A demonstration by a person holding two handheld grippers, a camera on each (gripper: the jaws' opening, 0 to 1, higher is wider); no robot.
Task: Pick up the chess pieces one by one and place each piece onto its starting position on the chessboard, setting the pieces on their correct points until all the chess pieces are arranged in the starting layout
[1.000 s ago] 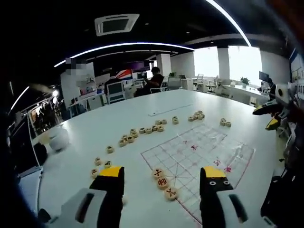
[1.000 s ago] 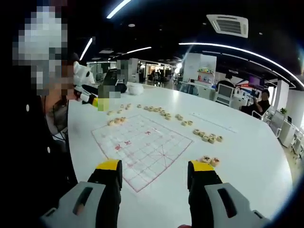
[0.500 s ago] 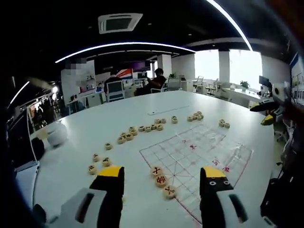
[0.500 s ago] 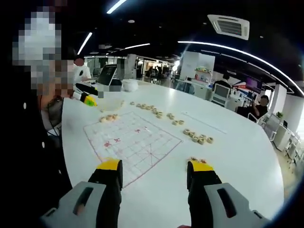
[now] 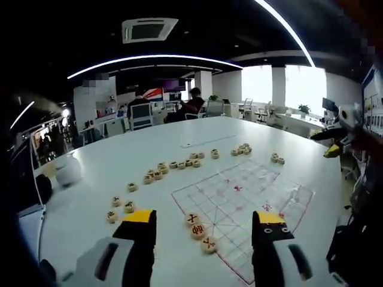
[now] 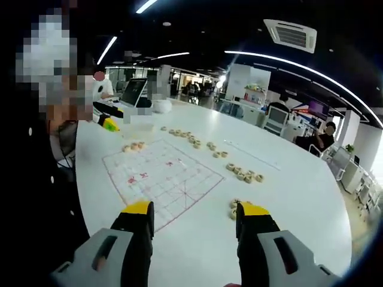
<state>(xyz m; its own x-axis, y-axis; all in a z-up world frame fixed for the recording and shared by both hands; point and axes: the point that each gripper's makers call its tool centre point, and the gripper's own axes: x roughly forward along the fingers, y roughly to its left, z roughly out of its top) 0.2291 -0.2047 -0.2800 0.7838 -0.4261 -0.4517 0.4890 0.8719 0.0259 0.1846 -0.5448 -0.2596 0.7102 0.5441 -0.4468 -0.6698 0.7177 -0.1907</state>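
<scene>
The left gripper (image 5: 203, 222) hangs above the white table (image 5: 149, 149) with its jaws wide apart and nothing between them; the right gripper (image 6: 191, 212) is also spread wide and empty. The chessboard (image 5: 239, 206), a thin sheet with a red grid, lies flat on the table in front of the left gripper; three placed pieces (image 5: 200, 230) stand in a short row on its near edge, close together. Most chess pieces are not yet on the board; a curved line of loose pieces (image 5: 173, 166) lies just beyond the far side of the board, and three more pieces (image 5: 119, 208) lie near the left jaw, off the sheet. In the right gripper view the board (image 6: 161, 179) is to the left of the jaws, and a small pair of pieces (image 6: 234, 208) sits just beside the right jaw's yellow tip, touching each other or nearly so. The task seems to be at an early stage, and the step in hand is probably to fetch the next piece. To do it well, the person should lower the gripper straight over one disc, close on its rim without pushing the neighbour, and read its character first; the characters are too small to read here; the piece should then be set exactly on a line crossing, not inside a square.
</scene>
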